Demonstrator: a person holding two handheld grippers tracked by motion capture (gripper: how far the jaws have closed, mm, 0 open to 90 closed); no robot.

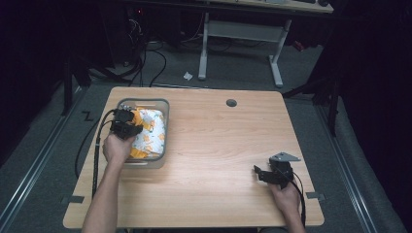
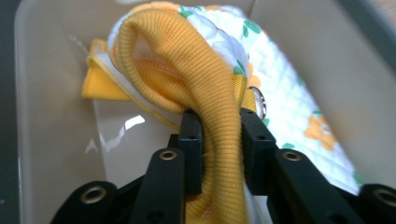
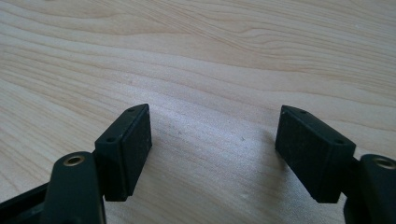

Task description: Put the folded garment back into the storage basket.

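Pinching the yellow ribbed cuff (image 2: 205, 102) of the flowered garment (image 1: 148, 133) inside the grey bin (image 1: 165, 104) at the table's (image 1: 218, 145) left, my left gripper (image 2: 219, 140) grips it; my right gripper (image 3: 212, 154) hovers wide apart, empty

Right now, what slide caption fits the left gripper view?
Left gripper with its jaws around the yellow ribbed cuff of a floral quilted garment inside a grey plastic bin.

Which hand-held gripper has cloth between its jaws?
The left hand-held gripper, over the bin: yellow ribbed cloth sits between its jaws. The right hand-held gripper is open.
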